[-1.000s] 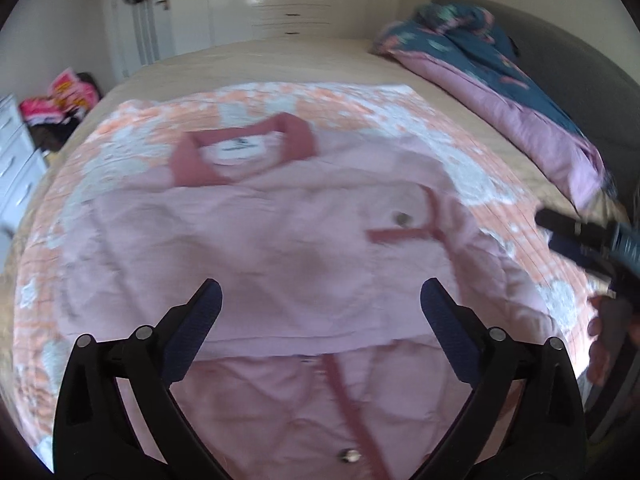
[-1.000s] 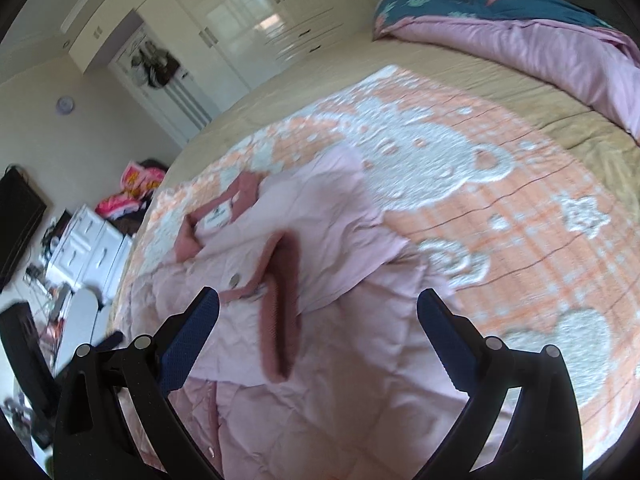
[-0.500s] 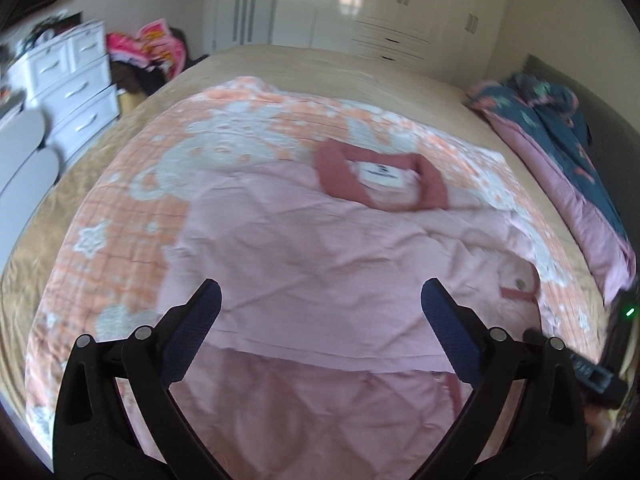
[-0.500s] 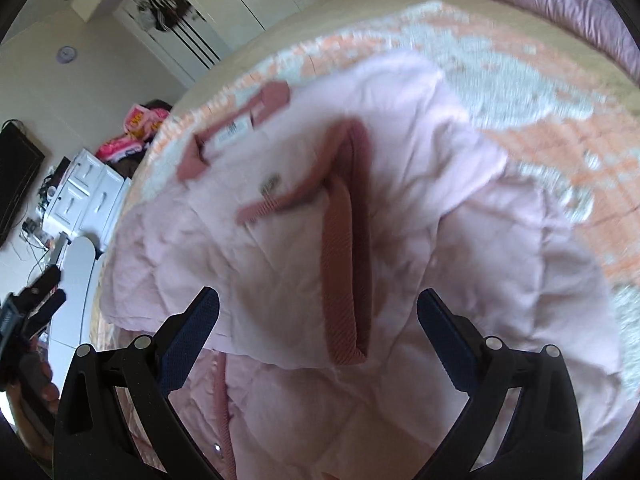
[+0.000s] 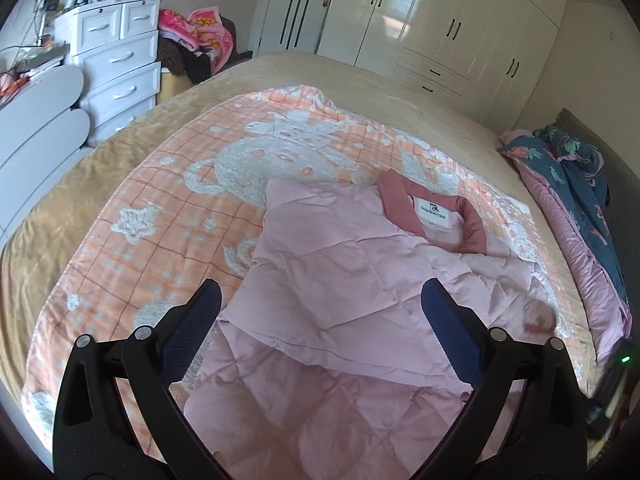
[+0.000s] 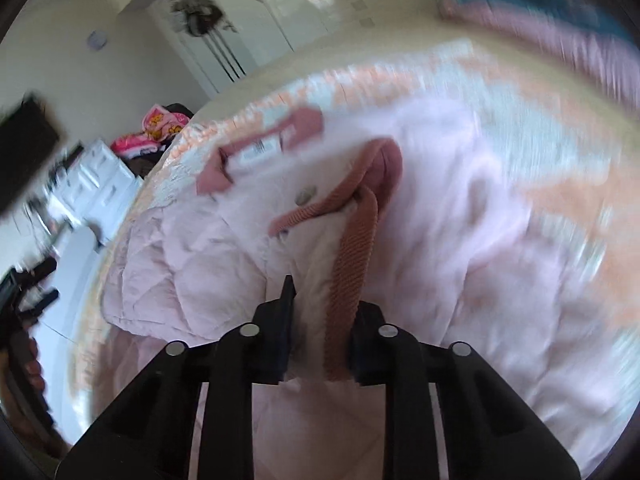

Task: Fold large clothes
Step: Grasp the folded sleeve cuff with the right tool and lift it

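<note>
A pale pink quilted jacket (image 5: 340,304) with a dark pink collar (image 5: 432,216) lies partly folded on an orange-and-white blanket (image 5: 160,216) on the bed. My left gripper (image 5: 320,320) is open and empty, hovering above the jacket's lower half. My right gripper (image 6: 324,316) is shut on the jacket's ribbed dark pink cuff (image 6: 352,260), with the sleeve folded across the jacket's (image 6: 200,264) front. The right wrist view is blurred by motion.
A blue floral and pink quilt (image 5: 576,200) lies bunched along the bed's right side. White drawers (image 5: 116,68) and grey panels (image 5: 36,128) stand left of the bed. White wardrobes (image 5: 440,28) line the far wall.
My right gripper went from open above the jacket to shut on the ribbed cuff. My left gripper swung left, so the jacket now sits right of centre in its view.
</note>
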### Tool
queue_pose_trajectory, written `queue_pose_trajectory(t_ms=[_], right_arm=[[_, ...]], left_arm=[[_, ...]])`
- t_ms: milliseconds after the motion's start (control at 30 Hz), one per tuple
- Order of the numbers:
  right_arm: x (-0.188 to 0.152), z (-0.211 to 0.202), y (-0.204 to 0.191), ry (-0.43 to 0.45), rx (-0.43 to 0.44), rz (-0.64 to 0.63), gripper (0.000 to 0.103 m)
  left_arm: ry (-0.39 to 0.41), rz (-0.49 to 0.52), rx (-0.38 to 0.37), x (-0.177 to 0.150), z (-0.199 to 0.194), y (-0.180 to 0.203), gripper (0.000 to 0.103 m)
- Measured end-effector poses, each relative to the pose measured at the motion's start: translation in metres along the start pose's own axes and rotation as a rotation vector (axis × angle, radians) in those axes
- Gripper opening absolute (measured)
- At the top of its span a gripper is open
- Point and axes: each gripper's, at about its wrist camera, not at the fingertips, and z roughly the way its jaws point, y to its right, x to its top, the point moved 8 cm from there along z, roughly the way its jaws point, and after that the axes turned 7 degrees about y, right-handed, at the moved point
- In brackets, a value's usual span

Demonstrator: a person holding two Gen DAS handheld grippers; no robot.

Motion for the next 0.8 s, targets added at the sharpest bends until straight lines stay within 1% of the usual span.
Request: queue_pose_trajectory(t_ms=[67, 167, 233, 267, 433, 633, 733, 767, 800], right_arm=[[0.028, -0.011, -0.016, 0.061, 0.008, -0.093, 0.019], [0.065, -0.021, -0.03, 0.127, 0.04, -0.173, 0.019], [0.077, -0.017, -0.03, 0.138, 0.034, -0.217, 0.019], [0.079, -0.01, -0.027, 0.126, 0.02, -0.233, 0.019], [0.065, 0.017, -0.001, 0.05, -0.022, -0.199, 0.019], [0.043, 0.037, 0.012, -0.013, -0.057, -0.156, 0.021], [0.036, 0.038, 0.017, -0.026, -0.073, -0.142, 0.027], [0.035, 0.037, 0.017, -0.032, -0.081, -0.135, 0.031], [0.035, 0.037, 0.018, -0.034, -0.091, -0.13, 0.039]], left_arm=[[-0.005, -0.005, 0.001, 0.0, 0.002, 0.0, 0.094], [-0.015, 0.005, -0.001, 0.0, 0.008, 0.005, 0.094], [-0.02, 0.012, -0.011, 0.001, 0.013, 0.011, 0.094], [-0.026, 0.015, -0.012, 0.001, 0.015, 0.014, 0.094], [-0.052, 0.048, -0.014, -0.002, 0.033, 0.028, 0.094], [-0.089, 0.079, -0.036, -0.008, 0.05, 0.045, 0.094], [-0.112, 0.083, -0.055, -0.013, 0.059, 0.053, 0.094], [-0.122, 0.082, -0.069, -0.015, 0.061, 0.057, 0.094], [-0.129, 0.082, -0.081, -0.017, 0.063, 0.06, 0.094]])
